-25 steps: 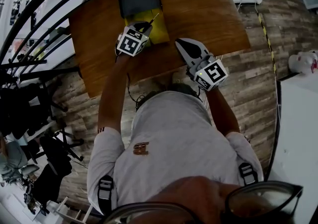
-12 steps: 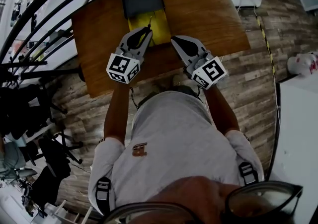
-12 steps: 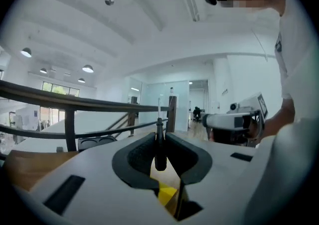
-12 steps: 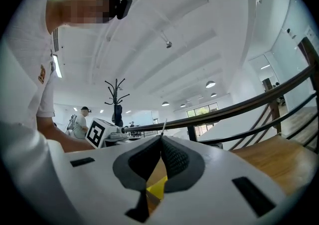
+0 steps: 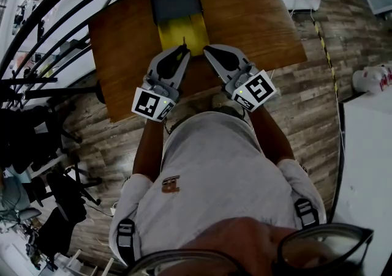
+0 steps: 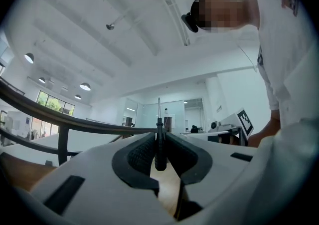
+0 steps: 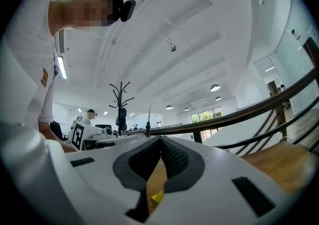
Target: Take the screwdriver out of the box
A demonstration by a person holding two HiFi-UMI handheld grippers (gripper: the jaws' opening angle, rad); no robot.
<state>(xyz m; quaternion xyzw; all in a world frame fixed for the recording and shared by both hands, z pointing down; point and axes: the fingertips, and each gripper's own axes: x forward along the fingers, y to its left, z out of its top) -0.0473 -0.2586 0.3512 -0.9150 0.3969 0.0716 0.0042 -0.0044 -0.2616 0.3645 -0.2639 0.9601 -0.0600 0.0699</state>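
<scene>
My left gripper point(image 5: 182, 50) is shut on the black screwdriver point(image 5: 184, 43). It hangs above the wooden table point(image 5: 251, 11), just in front of the open yellow box point(image 5: 191, 29). In the left gripper view the ribbed pads point(image 6: 142, 151) clamp the screwdriver's dark handle point(image 6: 159, 149), and its thin shaft points up. My right gripper point(image 5: 209, 51) hovers beside it at the box's near right corner, jaws shut with nothing between them point(image 7: 160, 141). The right gripper view shows the screwdriver point(image 7: 148, 118) sticking up out of the left gripper point(image 7: 94, 139).
The box's dark grey lid point(image 5: 176, 3) lies open at the far side. The table's near edge point(image 5: 202, 88) runs just under both grippers. Curved black railings point(image 5: 55, 18) pass on the left and a white desk point(image 5: 367, 146) stands at the right.
The left gripper has lifted out of the yellow box with the screwdriver, tipped up to level and drawn back toward the person. The right gripper has edged up toward the box.
</scene>
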